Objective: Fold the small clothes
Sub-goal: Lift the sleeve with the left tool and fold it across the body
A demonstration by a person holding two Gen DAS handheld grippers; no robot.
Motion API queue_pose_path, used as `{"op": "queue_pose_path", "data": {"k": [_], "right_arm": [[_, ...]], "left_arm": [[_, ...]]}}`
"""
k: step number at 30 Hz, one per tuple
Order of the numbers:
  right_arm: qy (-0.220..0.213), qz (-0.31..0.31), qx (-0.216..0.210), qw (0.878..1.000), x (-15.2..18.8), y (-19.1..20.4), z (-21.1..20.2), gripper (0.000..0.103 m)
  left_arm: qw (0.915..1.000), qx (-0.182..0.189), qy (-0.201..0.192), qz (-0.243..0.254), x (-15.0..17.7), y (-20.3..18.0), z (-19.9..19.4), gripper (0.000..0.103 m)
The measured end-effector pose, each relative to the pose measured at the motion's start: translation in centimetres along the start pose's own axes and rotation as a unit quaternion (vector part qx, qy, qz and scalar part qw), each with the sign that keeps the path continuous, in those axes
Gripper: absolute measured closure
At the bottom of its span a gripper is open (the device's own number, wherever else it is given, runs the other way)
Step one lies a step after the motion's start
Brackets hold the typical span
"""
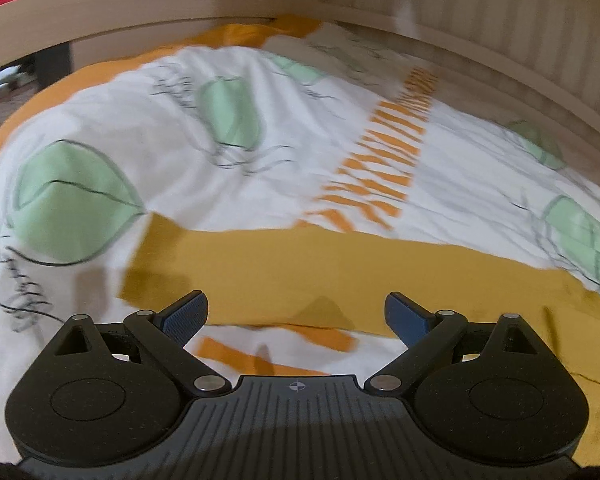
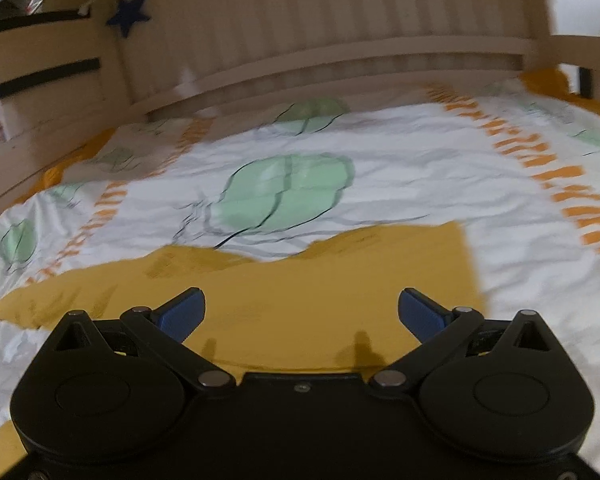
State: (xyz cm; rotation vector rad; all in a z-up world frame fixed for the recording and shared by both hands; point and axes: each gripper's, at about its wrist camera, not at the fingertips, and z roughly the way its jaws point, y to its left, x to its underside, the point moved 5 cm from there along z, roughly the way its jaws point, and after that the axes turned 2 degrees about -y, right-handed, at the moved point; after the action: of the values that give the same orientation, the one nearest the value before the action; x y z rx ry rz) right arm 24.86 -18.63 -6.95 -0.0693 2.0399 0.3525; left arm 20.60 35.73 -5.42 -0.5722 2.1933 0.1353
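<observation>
A mustard-yellow garment (image 1: 340, 276) lies flat on a bed. In the left wrist view its left end shows a straight edge and a square corner. My left gripper (image 1: 296, 314) hovers just above its near part, open, with nothing between the blue pads (image 1: 184, 316). In the right wrist view the same yellow garment (image 2: 300, 296) spreads from the left edge to a square right corner. My right gripper (image 2: 302, 312) hangs over it, open and empty. Both views are motion-blurred.
The bed is covered by a white duvet (image 1: 180, 128) printed with green leaf shapes and orange stripes. A pale wooden bed frame (image 2: 340, 52) rises at the far side. A blue star (image 2: 128, 14) hangs on the frame at the upper left.
</observation>
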Motion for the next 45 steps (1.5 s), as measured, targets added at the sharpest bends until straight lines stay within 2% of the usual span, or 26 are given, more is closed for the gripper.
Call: {"op": "queue_pose_path", "data": {"k": [6,13,21,27,28,29,30,31,32,33,38,45], "right_arm": [[0.016,-0.024,-0.035,0.999,1.9,4.3,2.0,0.001],[0.038,-0.04,-0.049,0.997,4.2,6.5,4.0,0.001],[0.068,-0.041,-0.045,0.996,5.7,6.7,5.3,0.001],[0.073,-0.05,-0.039,0.995,6.2,6.9,5.5,0.0],[0.074,-0.053,-0.037,0.995,6.2,7.0,5.6,0.0],[0.075,-0.057,-0.034,0.995,6.3,7.1,5.6,0.0],[0.077,-0.062,-0.031,0.995,6.3,7.2,5.7,0.0],[0.078,-0.065,-0.029,0.994,6.4,7.3,5.7,0.0],[0.078,-0.068,-0.027,0.994,6.4,7.4,5.8,0.0],[0.079,-0.07,-0.026,0.994,6.4,7.4,5.8,0.0],[0.08,-0.071,-0.025,0.994,6.4,7.3,5.8,0.0],[0.081,-0.062,-0.031,0.994,6.2,7.2,5.9,0.0]], "left_arm": [[0.9994,-0.025,-0.003,-0.025,-0.4,4.8,0.8,0.007],[0.9983,-0.043,0.0,-0.04,-0.1,8.6,2.3,0.007],[0.9987,-0.049,0.01,0.008,0.2,8.6,5.1,0.007],[0.9994,-0.016,0.024,0.016,0.1,8.1,6.8,0.009],[0.9995,-0.01,0.027,0.016,0.0,8.1,7.0,0.015],[0.9995,-0.008,0.026,0.016,-0.1,8.2,7.1,0.03],[0.9995,-0.011,0.026,0.016,-0.1,8.3,7.1,0.038],[0.9994,-0.015,0.026,0.013,-0.3,8.5,7.2,0.061],[0.9994,-0.017,0.027,0.009,-0.4,8.7,7.2,0.087],[0.9994,-0.017,0.031,0.001,-0.5,8.9,7.1,0.096],[0.9995,0.001,0.026,-0.018,-1.9,8.7,5.6,0.097],[0.9979,0.056,-0.029,-0.011,-7.3,4.6,0.0,0.097]]}}
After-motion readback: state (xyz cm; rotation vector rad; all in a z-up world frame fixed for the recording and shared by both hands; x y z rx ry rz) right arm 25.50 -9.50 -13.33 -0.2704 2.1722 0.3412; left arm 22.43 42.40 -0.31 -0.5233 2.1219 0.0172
